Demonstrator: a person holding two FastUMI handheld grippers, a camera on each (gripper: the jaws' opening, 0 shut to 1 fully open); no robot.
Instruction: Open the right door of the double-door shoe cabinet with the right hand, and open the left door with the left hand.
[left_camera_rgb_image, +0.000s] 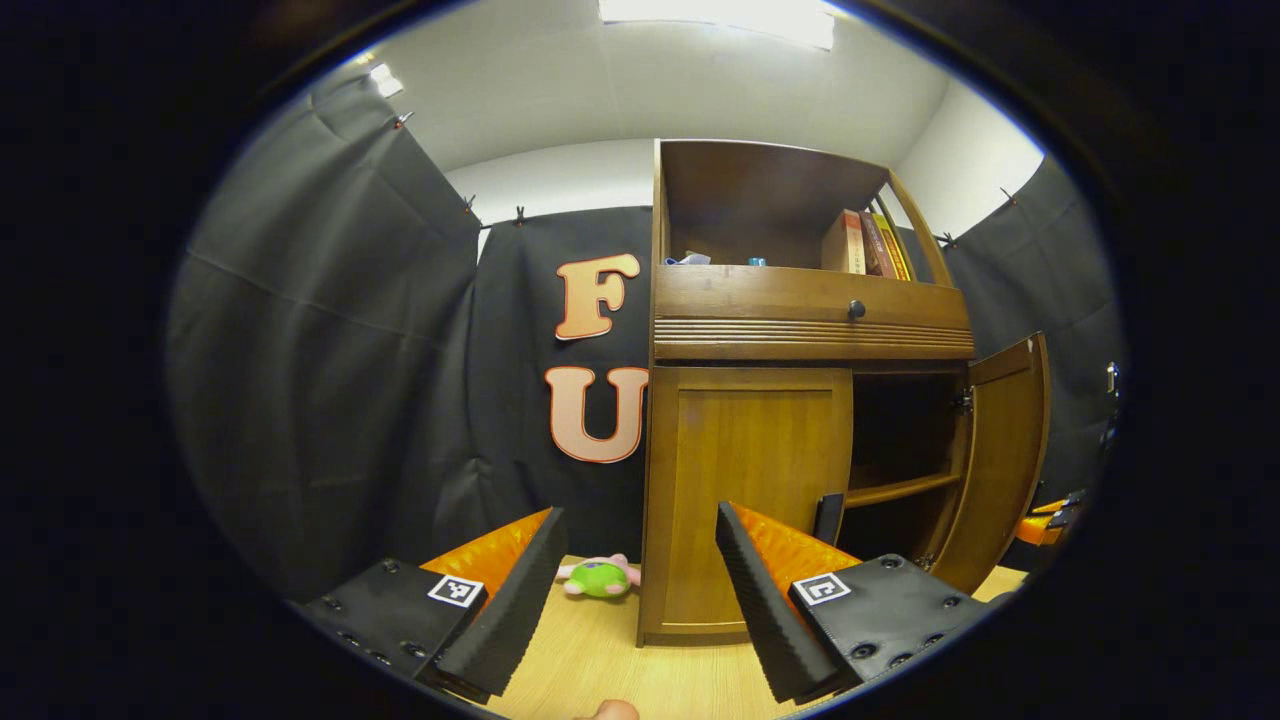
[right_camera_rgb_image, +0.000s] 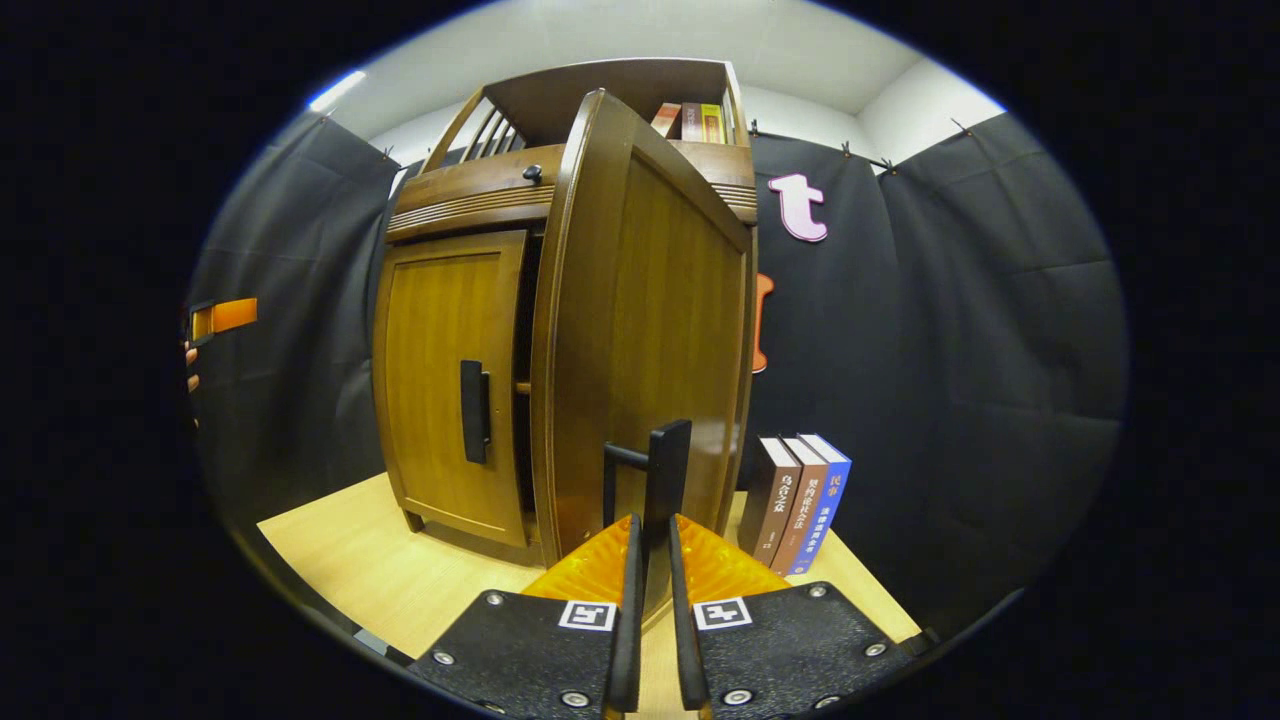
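In the left gripper view, the left gripper (left_camera_rgb_image: 635, 590) hangs with fingers spread wide, empty, aimed at the closed brown wooden left door (left_camera_rgb_image: 745, 500) at twelve o'clock, likely lining up for its dark bar handle (left_camera_rgb_image: 828, 518) at one o'clock. In the right gripper view, the right gripper (right_camera_rgb_image: 650, 600) pinches the swung-out right door's (right_camera_rgb_image: 640, 340) black handle (right_camera_rgb_image: 660, 470), holding it open.

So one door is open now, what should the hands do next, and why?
Probably bring the open left tool forward to the left door's handle and close on it. The right door already stands swung out, with the right tool clamped on its handle, while the left door looks shut.
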